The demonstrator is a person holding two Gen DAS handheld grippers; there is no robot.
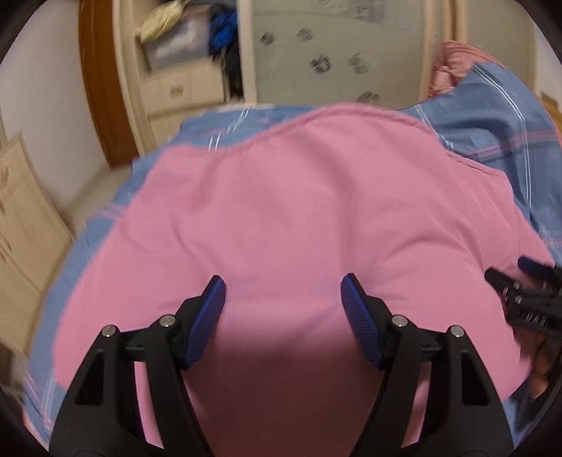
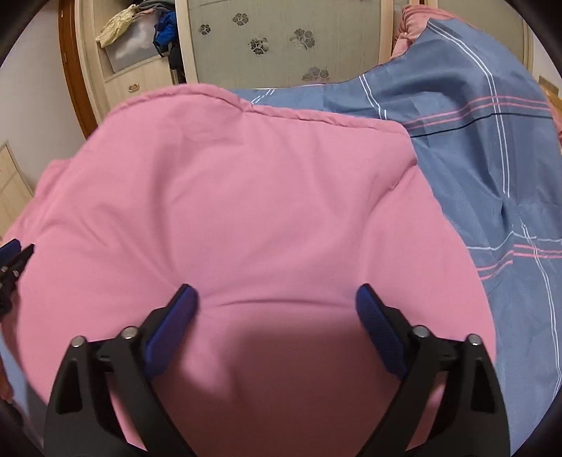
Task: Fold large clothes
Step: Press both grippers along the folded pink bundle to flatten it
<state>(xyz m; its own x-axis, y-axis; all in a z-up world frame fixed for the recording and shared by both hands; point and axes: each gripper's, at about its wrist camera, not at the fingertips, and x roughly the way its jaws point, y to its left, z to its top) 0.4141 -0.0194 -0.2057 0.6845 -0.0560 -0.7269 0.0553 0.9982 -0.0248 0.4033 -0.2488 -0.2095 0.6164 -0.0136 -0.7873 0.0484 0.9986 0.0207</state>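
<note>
At far left we see a cream wardrobe behind the bed. Our left tool hangs over the pink garment, its blue pads spread with nothing between them. The garment lies flat on the blue striped bedsheet, covering most of the near side of the bed. Our right tool hovers just beside the left one, over the same garment, its fingers spread wide and gripping nothing. A pink bundle sits at far right.
</note>
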